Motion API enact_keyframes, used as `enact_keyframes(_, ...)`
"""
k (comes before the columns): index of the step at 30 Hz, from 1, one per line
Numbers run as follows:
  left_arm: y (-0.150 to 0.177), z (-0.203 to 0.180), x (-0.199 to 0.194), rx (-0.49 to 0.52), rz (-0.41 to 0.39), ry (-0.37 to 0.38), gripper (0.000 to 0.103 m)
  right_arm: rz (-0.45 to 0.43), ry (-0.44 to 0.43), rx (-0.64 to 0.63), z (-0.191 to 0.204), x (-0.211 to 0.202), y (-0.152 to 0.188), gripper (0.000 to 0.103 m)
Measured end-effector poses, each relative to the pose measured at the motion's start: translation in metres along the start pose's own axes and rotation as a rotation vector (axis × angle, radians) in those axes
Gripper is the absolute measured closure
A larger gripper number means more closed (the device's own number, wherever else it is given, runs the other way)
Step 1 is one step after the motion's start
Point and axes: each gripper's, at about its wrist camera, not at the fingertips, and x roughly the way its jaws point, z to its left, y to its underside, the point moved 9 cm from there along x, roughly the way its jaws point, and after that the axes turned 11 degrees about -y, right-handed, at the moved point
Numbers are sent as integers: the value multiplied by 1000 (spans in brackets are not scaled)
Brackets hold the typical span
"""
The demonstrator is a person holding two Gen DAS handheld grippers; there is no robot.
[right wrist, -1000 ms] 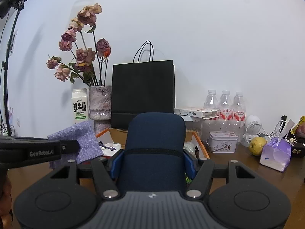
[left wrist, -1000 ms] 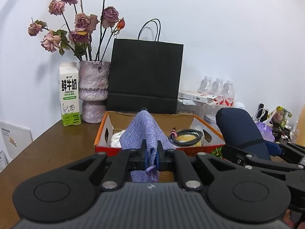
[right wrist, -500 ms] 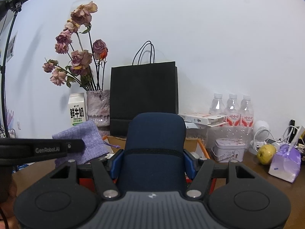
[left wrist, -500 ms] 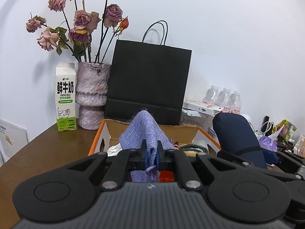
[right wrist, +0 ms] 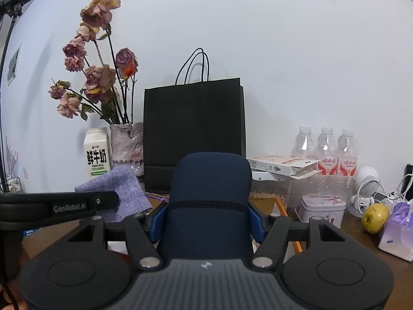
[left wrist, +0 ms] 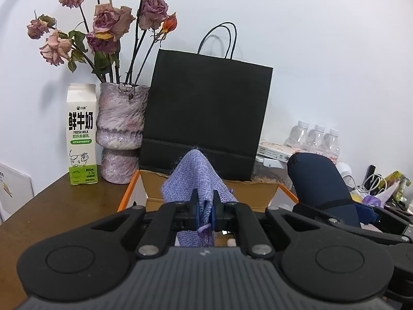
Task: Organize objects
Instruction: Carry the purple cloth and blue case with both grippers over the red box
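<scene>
My left gripper [left wrist: 205,213] is shut on a purple woven cloth pouch [left wrist: 195,178] and holds it up over an open orange-edged cardboard box [left wrist: 130,191]. The pouch also shows in the right wrist view [right wrist: 121,193]. My right gripper [right wrist: 206,218] is shut on a dark navy soft case [right wrist: 210,201] and holds it upright above the same box [right wrist: 280,205]. The case shows at the right of the left wrist view [left wrist: 320,180]. The box's contents are hidden behind the grippers.
A black paper bag [left wrist: 206,113] stands behind the box. A milk carton [left wrist: 82,134] and a vase of dried roses [left wrist: 121,134] stand left of it. Water bottles [right wrist: 326,147], a flat carton [right wrist: 281,166], a tin [right wrist: 322,208], a small fan [right wrist: 367,188], a pear [right wrist: 375,218] and a purple tissue pack [right wrist: 398,230] sit at the right.
Both grippers have risen and moved closer to the box and black bag, still holding the pouch and the case. The box's inside has dropped out of sight.
</scene>
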Motion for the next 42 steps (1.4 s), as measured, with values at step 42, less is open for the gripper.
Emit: enact_keyframes(42, -6, -12, 96, 49, 51, 11, 94, 109, 7, -1, -36, 96, 10, 41)
